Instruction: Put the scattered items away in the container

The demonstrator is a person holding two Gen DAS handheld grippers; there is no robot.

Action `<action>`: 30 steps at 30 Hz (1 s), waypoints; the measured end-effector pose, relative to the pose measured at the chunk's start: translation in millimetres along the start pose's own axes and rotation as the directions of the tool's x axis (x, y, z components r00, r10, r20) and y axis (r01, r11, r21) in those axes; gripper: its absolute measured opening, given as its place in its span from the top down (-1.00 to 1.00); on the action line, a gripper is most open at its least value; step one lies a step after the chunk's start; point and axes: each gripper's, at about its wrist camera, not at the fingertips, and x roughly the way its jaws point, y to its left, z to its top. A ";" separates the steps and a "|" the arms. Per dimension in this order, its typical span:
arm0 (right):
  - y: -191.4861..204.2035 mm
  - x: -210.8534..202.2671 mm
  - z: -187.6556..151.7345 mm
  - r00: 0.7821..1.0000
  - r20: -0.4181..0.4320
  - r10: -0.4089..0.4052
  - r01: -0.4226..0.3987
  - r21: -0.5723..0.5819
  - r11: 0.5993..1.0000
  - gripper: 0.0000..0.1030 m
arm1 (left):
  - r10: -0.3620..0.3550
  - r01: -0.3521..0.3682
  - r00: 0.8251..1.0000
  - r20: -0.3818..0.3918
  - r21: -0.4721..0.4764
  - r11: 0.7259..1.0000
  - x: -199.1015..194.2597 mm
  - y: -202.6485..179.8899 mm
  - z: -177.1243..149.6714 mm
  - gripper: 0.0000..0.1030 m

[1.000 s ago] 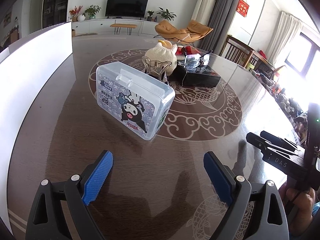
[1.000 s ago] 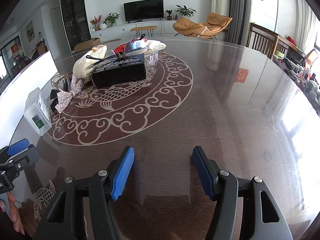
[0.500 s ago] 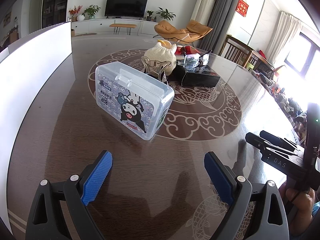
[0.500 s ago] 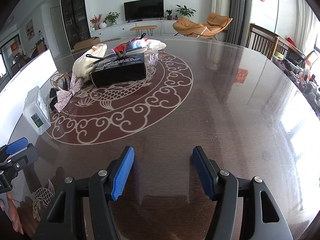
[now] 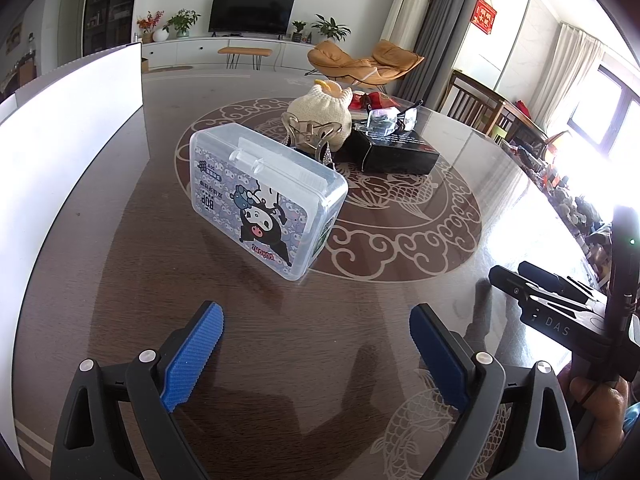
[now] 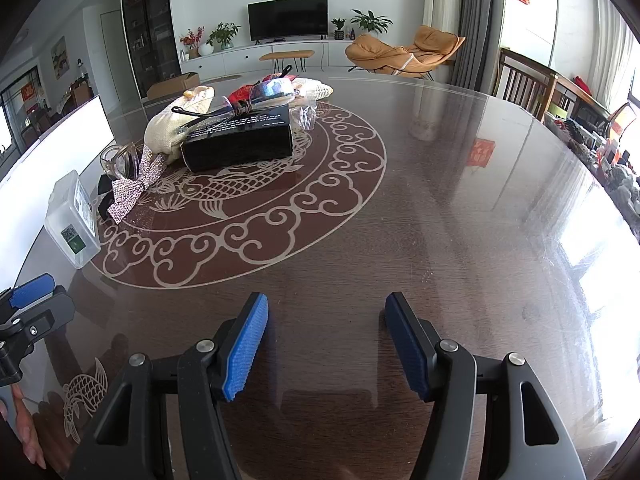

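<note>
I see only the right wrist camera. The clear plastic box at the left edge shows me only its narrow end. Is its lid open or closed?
Observer: It looks closed. In the left wrist view the clear plastic box has its clasp down.
Operator: Do the left tongs hold something?
Observer: No. The left tongs stand open, with nothing between them.
Operator: What is on the broad face of the box?
Observer: A cartoon sticker, facing the left camera.

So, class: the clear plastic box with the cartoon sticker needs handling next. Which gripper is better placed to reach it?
Left. The clear plastic box lies just ahead of the open left gripper; from the right gripper it sits far off to the side.
</note>
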 end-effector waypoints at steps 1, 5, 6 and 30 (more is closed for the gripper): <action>0.5 0.0 0.0 1.000 0.000 0.000 0.000 0.000 1.000 -0.21 | 0.000 0.000 1.000 0.000 0.000 1.000 0.0 0.2 0.0 -0.85; 0.6 0.0 0.1 1.000 0.000 0.000 0.000 0.000 1.000 -0.21 | 0.000 0.000 1.000 0.000 0.000 1.000 0.1 0.2 0.0 -0.85; 0.2 -0.1 0.0 1.000 0.000 0.000 0.000 0.000 1.000 -0.21 | 0.000 0.000 1.000 0.000 0.000 1.000 0.1 0.1 0.0 -0.85; 0.3 -0.1 0.3 1.000 0.000 -0.001 0.001 0.000 1.000 -0.21 | -0.009 0.009 1.000 0.001 -0.002 1.000 0.0 -1.4 -0.6 -0.86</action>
